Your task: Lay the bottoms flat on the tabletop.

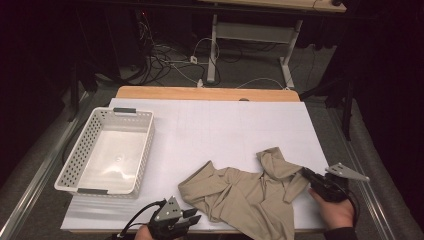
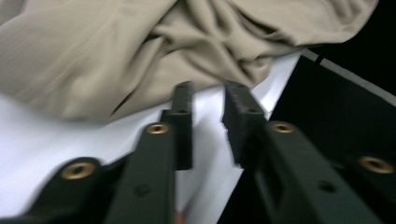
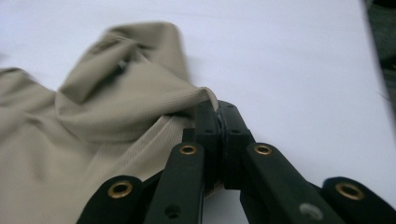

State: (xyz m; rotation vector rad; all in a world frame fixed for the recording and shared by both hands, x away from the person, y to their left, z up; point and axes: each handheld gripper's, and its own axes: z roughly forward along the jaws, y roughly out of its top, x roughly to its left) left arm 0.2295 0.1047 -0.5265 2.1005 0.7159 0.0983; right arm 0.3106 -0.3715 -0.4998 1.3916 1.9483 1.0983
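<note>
Jaws of the right gripper pinch a fold of the beige shirt, crumpled at the white table's near edge, its hem cut off below; the left gripper stands slightly parted, empty, beside the cloth.

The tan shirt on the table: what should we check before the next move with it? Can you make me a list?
1. Right gripper has pinched the tan shirt: ok, its jaws are shut on a fold of cloth.
2. Left gripper has hold of the shirt: not ok, its jaws stand apart on nothing, just short of the cloth.
3. Shirt lies flat: not ok, it is crumpled.
4. Shirt is all on the table: not ok, its near edge reaches the table's front edge.
5. White basket is ready: ok, it looks empty, left of the shirt.
</note>
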